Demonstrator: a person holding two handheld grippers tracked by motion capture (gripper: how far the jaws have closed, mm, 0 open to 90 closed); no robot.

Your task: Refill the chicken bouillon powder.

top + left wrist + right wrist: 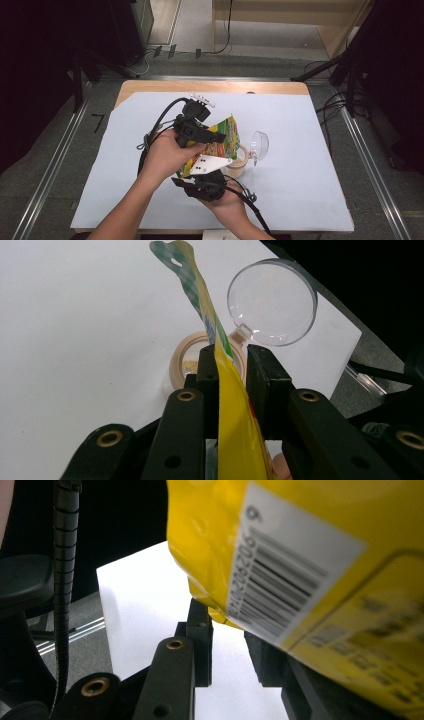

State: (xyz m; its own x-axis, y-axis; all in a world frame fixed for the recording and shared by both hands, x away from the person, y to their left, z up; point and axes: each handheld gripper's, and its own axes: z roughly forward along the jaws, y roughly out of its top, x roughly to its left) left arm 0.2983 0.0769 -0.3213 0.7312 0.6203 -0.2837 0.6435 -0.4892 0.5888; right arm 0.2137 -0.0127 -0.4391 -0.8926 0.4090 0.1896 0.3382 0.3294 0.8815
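Observation:
A yellow and green snack bag [222, 140] hangs tilted in the air above the table. My left gripper [211, 137] is shut on the bag [235, 430], which runs up between its jaws to a green hang-hole end. My right gripper [196, 174] sits below the bag's lower end, its jaws apart with white table showing between them. In the right gripper view [227, 625] the barcode side of the bag [300, 555] lies over the right jaw, with one corner at the left jaw's tip. A tan jar [180, 360] with grains inside stands just beyond the bag, its clear hinged lid [272, 302] open.
The jar [239, 165] and its lid [260, 144] stand right of centre on a white sheet [300, 190] that covers a wooden table [210, 86]. Cables trail from both grippers toward the front edge. Grey floor and metal rails flank the table.

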